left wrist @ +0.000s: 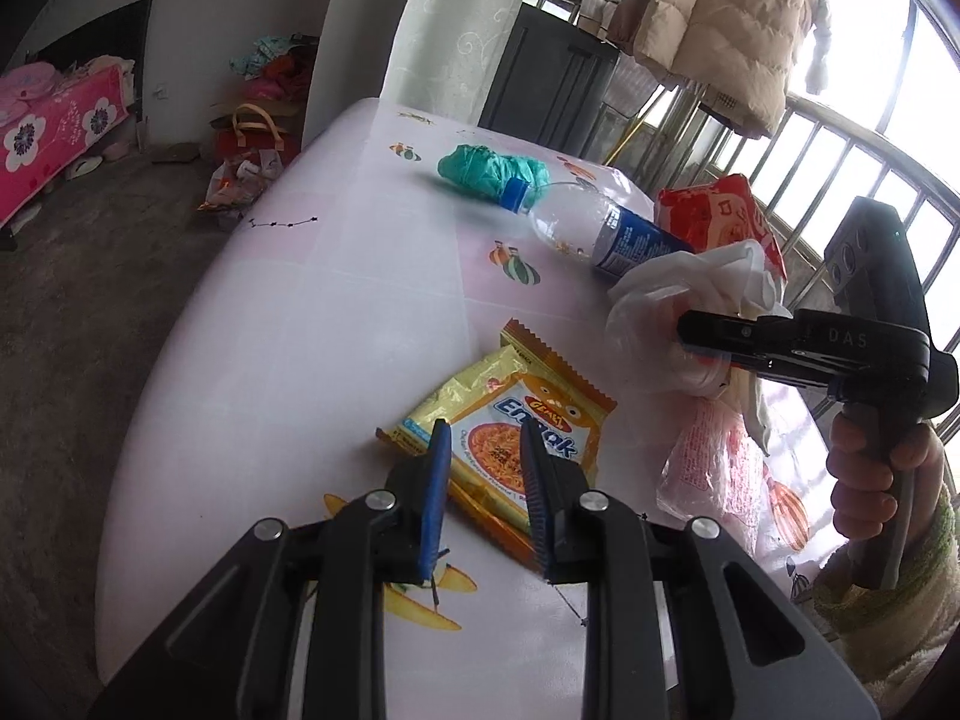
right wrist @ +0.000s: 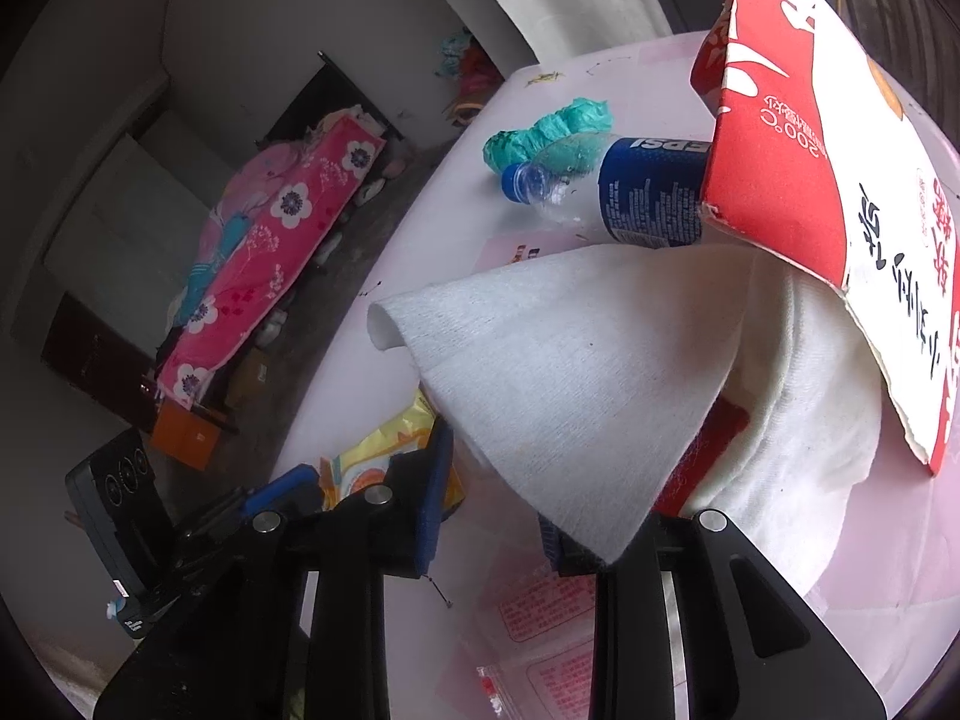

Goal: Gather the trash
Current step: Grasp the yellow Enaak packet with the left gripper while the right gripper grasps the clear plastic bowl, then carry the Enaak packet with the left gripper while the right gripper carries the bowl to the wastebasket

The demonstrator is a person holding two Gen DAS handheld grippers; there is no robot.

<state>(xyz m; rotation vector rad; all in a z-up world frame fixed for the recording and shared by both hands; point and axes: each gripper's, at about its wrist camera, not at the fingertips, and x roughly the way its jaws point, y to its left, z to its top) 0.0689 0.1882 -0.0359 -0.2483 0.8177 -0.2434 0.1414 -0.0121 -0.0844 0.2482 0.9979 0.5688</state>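
Note:
My left gripper [left wrist: 485,441] is open just above a yellow noodle packet [left wrist: 510,426] lying flat on the white table [left wrist: 300,312], one finger either side of it. My right gripper [left wrist: 690,339] reaches in from the right beside a clear plastic bag [left wrist: 645,324] holding white tissue [left wrist: 735,270]; in its own view the tissue [right wrist: 570,372] drapes over its right finger, and its jaws stand apart. An empty Pepsi bottle [left wrist: 600,225] lies behind, next to a crumpled green bag [left wrist: 489,168] and a red carton [left wrist: 714,216].
A pink printed plastic wrapper [left wrist: 714,474] lies at the table's right front. A bed with a pink flowered cover [right wrist: 270,252] and bags on the floor [left wrist: 240,180] are to the left. A railing [left wrist: 840,144] and a hanging coat [left wrist: 732,18] stand behind the table.

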